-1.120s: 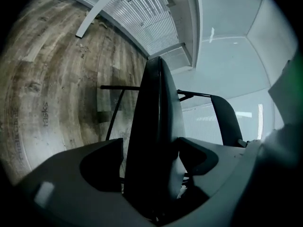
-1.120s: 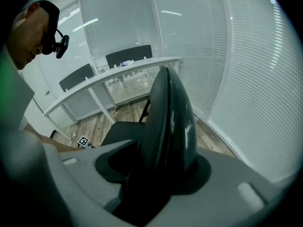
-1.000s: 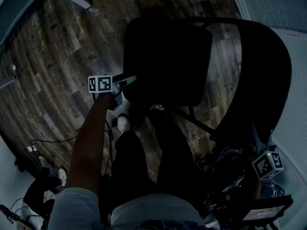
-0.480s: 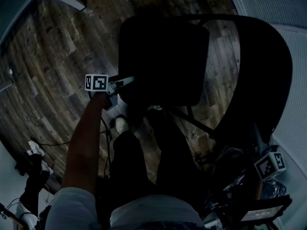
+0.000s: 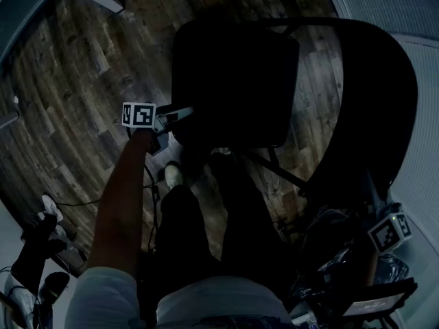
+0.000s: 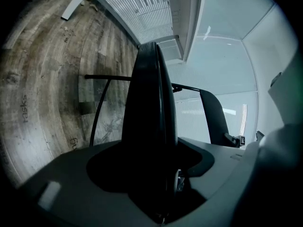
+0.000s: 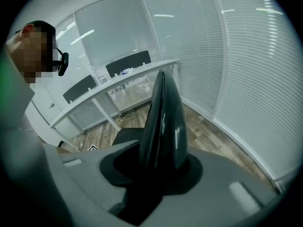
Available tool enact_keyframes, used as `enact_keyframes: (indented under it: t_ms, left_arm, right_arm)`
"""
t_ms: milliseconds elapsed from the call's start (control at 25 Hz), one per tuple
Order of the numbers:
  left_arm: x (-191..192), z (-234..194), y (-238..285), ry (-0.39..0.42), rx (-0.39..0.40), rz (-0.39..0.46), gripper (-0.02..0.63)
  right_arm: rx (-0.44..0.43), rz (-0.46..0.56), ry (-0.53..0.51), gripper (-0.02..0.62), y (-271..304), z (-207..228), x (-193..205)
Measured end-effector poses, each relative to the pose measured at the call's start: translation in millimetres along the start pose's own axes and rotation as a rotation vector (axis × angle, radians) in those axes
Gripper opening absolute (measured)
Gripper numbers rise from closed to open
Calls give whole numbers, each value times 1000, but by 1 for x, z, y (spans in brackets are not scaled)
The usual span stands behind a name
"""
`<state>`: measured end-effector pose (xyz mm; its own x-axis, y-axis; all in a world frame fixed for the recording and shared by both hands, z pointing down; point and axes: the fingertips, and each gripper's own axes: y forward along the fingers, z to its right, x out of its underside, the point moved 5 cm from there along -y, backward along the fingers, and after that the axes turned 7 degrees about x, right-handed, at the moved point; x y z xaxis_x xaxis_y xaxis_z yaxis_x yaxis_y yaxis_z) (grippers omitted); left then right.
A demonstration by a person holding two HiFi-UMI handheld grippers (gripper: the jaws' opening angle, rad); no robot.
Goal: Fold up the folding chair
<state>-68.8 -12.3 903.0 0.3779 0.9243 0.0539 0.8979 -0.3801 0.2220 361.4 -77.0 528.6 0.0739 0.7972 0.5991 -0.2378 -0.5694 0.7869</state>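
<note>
The black folding chair stands unfolded on the wood floor, its seat [image 5: 233, 81] in the middle of the head view and its curved backrest [image 5: 374, 94] at the right. My left gripper [image 5: 184, 113] is at the seat's near-left edge. In the left gripper view the seat [image 6: 151, 108] runs edge-on out of the jaw gap and fills it. These jaws have just been closing on it. My right gripper [image 5: 372, 196] is low at the backrest's near end. The backrest's edge [image 7: 163, 122] fills its jaw gap, and these jaws too have just been closing.
The chair's thin black legs [image 5: 274, 166] cross under the seat. My own legs and a white shoe [image 5: 175, 175] stand close to it. Cables [image 5: 68, 201] and another person's feet [image 5: 34, 252] are at the lower left. Ribbed white blinds [image 5: 411, 19] are at the right, a dark bag [image 5: 329, 266] below.
Both grippers keep their places at the chair. The head view has shifted slightly, and the feet at the lower left have moved.
</note>
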Motion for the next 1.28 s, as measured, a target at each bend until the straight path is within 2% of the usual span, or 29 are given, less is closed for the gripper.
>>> enact_keyframes:
  t_ms: [320, 600, 840, 1280]
  left_arm:
    - [4, 40, 6, 7, 0, -18, 279]
    - [1, 64, 11, -2, 6, -54, 253]
    - [8, 100, 25, 24, -42, -57, 249]
    - [8, 128, 34, 29, -108, -65, 235]
  right_arm:
    - [-38, 38, 1, 78, -26, -18, -17]
    - [-11, 42, -33, 75, -31, -35, -26]
    - [-10, 57, -38, 75, -52, -25, -31]
    - [-5, 63, -32, 75, -59, -33, -38]
